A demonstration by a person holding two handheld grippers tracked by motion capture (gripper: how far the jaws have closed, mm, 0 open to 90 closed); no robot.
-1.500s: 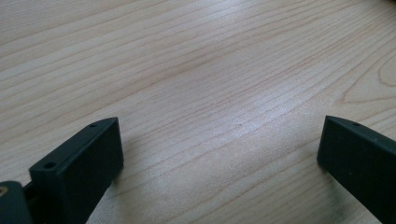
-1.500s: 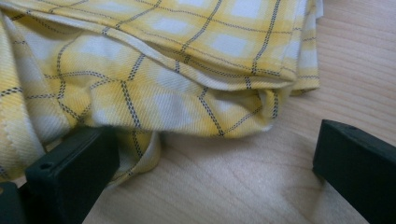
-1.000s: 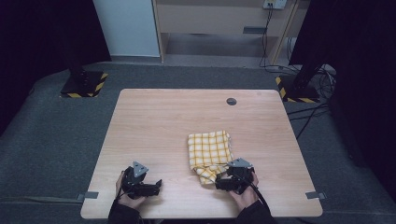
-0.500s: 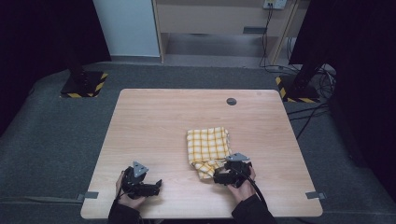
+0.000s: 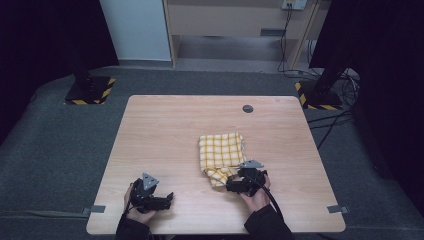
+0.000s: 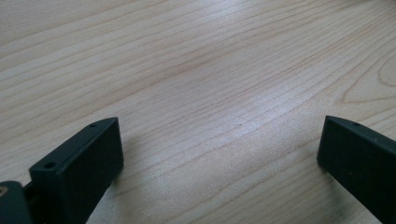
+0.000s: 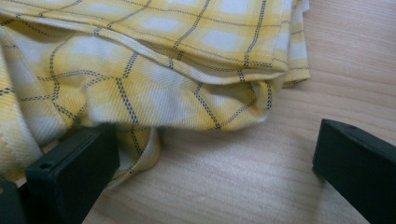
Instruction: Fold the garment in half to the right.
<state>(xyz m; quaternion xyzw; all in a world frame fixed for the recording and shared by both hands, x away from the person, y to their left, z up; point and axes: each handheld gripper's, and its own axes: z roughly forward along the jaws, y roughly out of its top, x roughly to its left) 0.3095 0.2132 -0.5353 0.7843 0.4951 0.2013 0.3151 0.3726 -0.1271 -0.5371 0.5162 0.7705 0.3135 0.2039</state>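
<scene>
The left tool [image 5: 159,198] is resting near the front-left edge of the surface [image 5: 165,135], its jaws standing wide apart over bare wood with nothing between them, as the left gripper view is showing. It is sitting well apart from the work and is probably best kept there until a second hold is needed.

Toward the middle, the yellow checked cloth [image 5: 221,155] is lying loosely folded on the surface, its near corner bunching toward the person.

The right tool [image 5: 239,184] is reaching that near corner with its jaws spread wide and gripping nothing yet. In the right gripper view the cloth [image 7: 154,88] is draping just over the left jaw, while the right jaw is standing clear on bare wood. To take hold well, the tool is likely needing to slide forward, low along the surface, so that the folded edge is lying fully between the jaws before they close; closing now could catch just one loose layer.

How many layers are stacked there is hard to make out, and the lowest fold is tucking out of sight behind the left jaw.
</scene>
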